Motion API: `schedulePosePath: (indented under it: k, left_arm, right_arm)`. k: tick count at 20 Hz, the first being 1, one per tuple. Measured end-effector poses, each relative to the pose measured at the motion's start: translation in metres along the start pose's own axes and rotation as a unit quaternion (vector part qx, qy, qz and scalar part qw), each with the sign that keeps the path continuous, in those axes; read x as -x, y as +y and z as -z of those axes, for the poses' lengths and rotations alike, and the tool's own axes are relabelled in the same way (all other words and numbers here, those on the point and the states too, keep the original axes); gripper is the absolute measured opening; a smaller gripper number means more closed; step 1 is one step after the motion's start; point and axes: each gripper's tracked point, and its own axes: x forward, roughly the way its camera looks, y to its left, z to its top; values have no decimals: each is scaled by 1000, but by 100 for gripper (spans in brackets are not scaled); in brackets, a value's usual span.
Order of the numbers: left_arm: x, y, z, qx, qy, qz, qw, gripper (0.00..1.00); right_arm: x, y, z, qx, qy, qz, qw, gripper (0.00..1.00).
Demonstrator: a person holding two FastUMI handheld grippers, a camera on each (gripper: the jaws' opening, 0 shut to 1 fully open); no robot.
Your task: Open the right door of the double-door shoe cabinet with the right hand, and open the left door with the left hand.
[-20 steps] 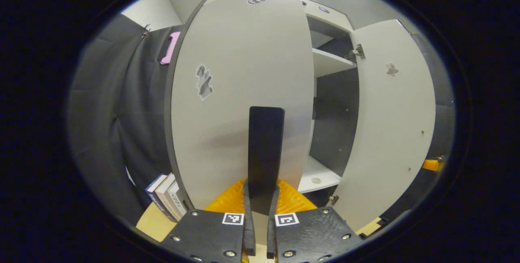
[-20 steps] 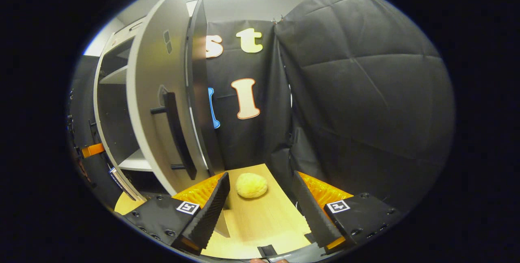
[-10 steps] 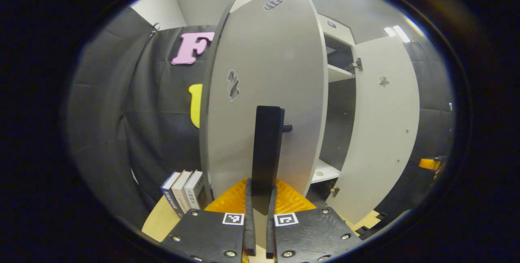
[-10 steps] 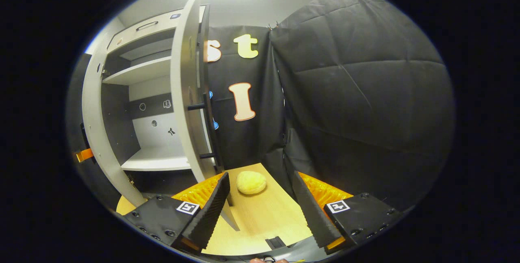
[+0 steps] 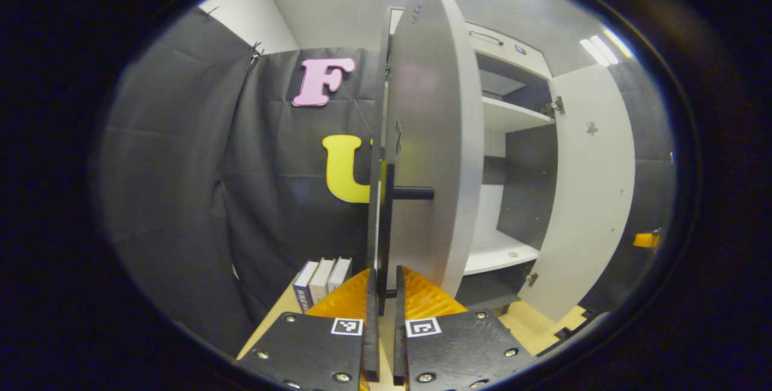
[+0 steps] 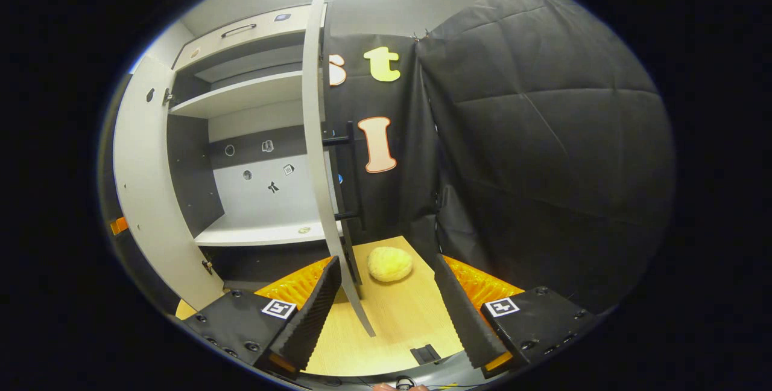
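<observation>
A black cloth wall and a pale wooden floor frame the cabinet [image 6: 241,101], both doors swung wide. The left door [image 5: 431,155], grey and seen nearly edge-on, has its dark handle [image 5: 386,228] clamped in the left gripper [image 5: 382,294]. The right door [image 6: 316,155] stands edge-on just before the right gripper [image 6: 386,294], its fingers apart, holding nothing. A yellow sponge [image 6: 390,263] lies beyond on open floor; books [image 5: 322,276] stand left.

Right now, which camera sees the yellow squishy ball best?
The right gripper view: the ball lies in plain sight on the wooden table, beyond the right door's edge. In the left gripper view that door covers that spot.
</observation>
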Motion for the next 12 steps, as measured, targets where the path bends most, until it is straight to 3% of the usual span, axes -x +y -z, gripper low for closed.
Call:
schedulePosePath:
  k: [1, 2, 5, 6, 7, 8, 10, 11, 12]
  left_arm:
    - [3, 15, -1, -18, -4, -17, 1000, 8]
    - [4, 18, -3, -18, -9, -8, 1000, 0]
    - [4, 4, -3, -3, -18, 24, 1000, 0]
    - [3, 6, 0, -9, -11, 24, 1000, 5]
    - [5, 9, 2, -12, -11, 25, 1000, 0]
    - [7, 10, -1, -12, -15, 21, 1000, 5]
    - [13, 10, -2, -14, -18, 13, 1000, 5]
    - [15, 12, -2, -16, -17, 8, 1000, 0]
    - [19, 11, -2, -17, -15, 7, 1000, 5]
  right_arm:
    - [2, 1, 1, 1, -1, -2, 1000, 98]
    - [1, 3, 1, 3, -1, -3, 1000, 92]
    - [-1, 7, 8, 5, 8, -8, 1000, 98]
    - [0, 9, 7, 5, 9, -11, 1000, 98]
    - [2, 9, 8, 6, 9, -13, 1000, 98]
    - [5, 9, 7, 9, 8, -14, 1000, 98]
    - [6, 7, 8, 15, 7, -14, 1000, 98]
    - [7, 6, 10, 16, 8, -14, 1000, 98]
    - [7, 6, 10, 15, 9, -16, 1000, 98]
